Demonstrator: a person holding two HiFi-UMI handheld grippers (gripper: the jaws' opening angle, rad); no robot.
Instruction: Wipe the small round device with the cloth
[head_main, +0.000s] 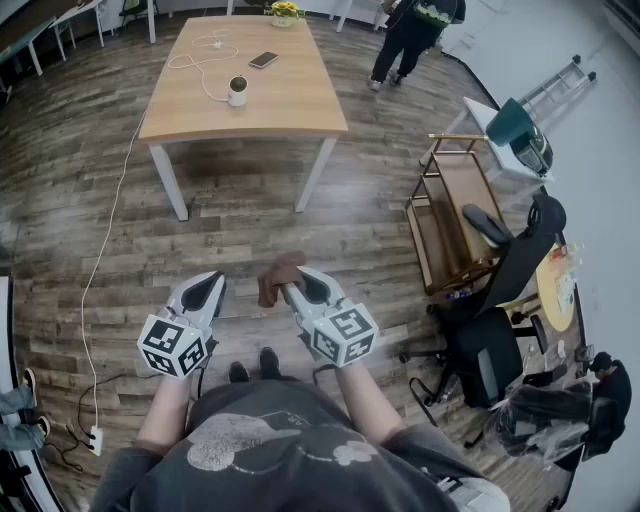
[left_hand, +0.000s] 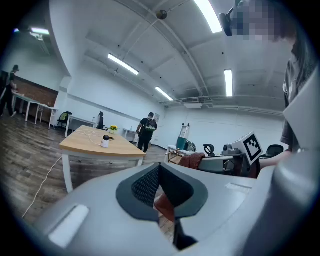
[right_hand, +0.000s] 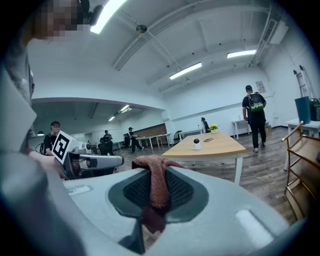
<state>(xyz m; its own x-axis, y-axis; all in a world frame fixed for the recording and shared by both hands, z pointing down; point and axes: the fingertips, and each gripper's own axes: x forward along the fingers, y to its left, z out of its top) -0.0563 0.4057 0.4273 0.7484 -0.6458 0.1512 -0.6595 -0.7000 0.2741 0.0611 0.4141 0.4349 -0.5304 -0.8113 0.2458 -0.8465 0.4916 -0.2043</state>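
Observation:
A small round white device (head_main: 237, 91) with a dark top stands on the wooden table (head_main: 290, 105) far ahead, with a white cable running from it. The same device (left_hand: 105, 141) shows small in the left gripper view, and the device (right_hand: 196, 144) also in the right gripper view. My right gripper (head_main: 290, 291) is shut on a reddish-brown cloth (head_main: 276, 279), which drapes over its jaws (right_hand: 156, 180). My left gripper (head_main: 207, 290) is shut with nothing in it, held beside the right one at waist height. Both are well short of the table.
A phone (head_main: 264, 60) and a flower pot (head_main: 285, 11) lie on the table. A wooden rack (head_main: 452, 222), an office chair (head_main: 500, 290) and a stepladder (head_main: 560, 80) stand at the right. A person (head_main: 412, 30) stands beyond the table. A power cable (head_main: 100, 260) trails across the wooden floor.

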